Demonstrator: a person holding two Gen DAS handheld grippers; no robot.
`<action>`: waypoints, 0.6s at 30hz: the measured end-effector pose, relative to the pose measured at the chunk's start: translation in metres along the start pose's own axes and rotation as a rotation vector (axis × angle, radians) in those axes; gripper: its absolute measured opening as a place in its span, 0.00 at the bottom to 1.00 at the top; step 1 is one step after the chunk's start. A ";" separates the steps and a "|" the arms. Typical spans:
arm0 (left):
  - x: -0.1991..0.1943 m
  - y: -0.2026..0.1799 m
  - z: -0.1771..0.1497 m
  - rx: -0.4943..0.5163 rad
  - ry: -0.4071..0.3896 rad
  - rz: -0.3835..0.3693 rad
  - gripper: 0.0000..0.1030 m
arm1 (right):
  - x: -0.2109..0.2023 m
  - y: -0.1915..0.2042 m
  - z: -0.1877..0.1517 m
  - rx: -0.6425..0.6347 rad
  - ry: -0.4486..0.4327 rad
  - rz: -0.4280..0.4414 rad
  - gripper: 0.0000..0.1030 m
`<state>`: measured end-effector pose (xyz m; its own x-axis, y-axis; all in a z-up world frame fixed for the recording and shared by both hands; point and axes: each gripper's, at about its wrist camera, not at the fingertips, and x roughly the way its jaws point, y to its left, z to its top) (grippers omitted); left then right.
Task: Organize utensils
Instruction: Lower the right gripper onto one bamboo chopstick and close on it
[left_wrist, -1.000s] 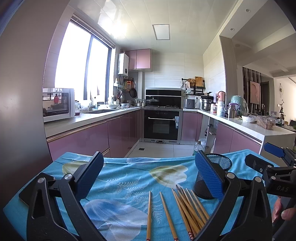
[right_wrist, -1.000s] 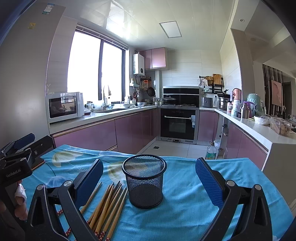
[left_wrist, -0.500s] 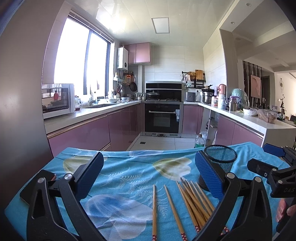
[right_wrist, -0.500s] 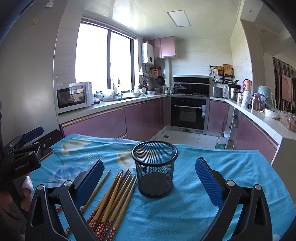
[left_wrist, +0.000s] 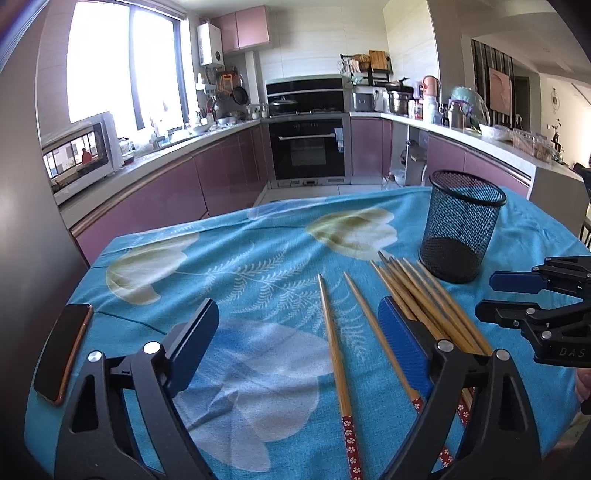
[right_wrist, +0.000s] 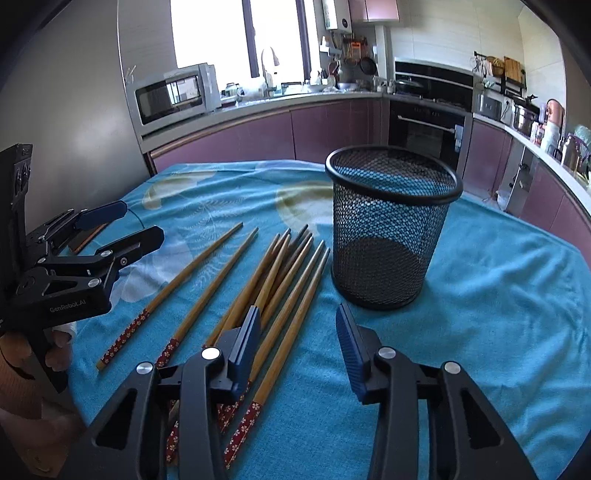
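Several bamboo chopsticks with red flowered ends lie on the blue cloth. Two single chopsticks (left_wrist: 334, 343) lie apart from a bundle (left_wrist: 424, 299) (right_wrist: 273, 273). A black mesh cup (left_wrist: 461, 225) (right_wrist: 388, 229) stands upright and empty just beyond the bundle. My left gripper (left_wrist: 297, 336) (right_wrist: 140, 221) hovers over the two singles, jaws wide and closing, touching nothing. My right gripper (right_wrist: 299, 332) (left_wrist: 487, 291) hangs over the bundle's right side, jaws half narrowed and still closing. Chopsticks lie below the gap, and the pads are not pressing on them.
A dark phone (left_wrist: 62, 354) lies at the table's left edge. The flowered blue cloth (right_wrist: 498, 302) covers the whole table, bare to the right of the cup. Beyond the table are purple kitchen cabinets, an oven and a microwave (right_wrist: 173, 96).
Both grippers have dropped toward the table and tipped downward, so the chopsticks and cup look closer. The right jaws have narrowed a lot and the left jaws a little.
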<state>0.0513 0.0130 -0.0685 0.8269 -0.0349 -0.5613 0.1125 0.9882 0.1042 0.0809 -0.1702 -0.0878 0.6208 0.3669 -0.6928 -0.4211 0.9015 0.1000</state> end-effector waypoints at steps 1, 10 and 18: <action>0.005 -0.001 0.001 0.004 0.019 -0.010 0.78 | 0.004 -0.001 0.000 0.010 0.017 0.006 0.35; 0.047 -0.012 0.000 0.033 0.192 -0.085 0.56 | 0.027 -0.006 0.000 0.073 0.121 0.030 0.21; 0.078 -0.013 -0.002 0.002 0.292 -0.152 0.37 | 0.039 -0.009 0.009 0.091 0.155 0.035 0.12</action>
<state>0.1136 -0.0018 -0.1154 0.6073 -0.1377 -0.7825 0.2240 0.9746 0.0023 0.1142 -0.1620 -0.1092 0.4948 0.3650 -0.7887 -0.3745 0.9085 0.1855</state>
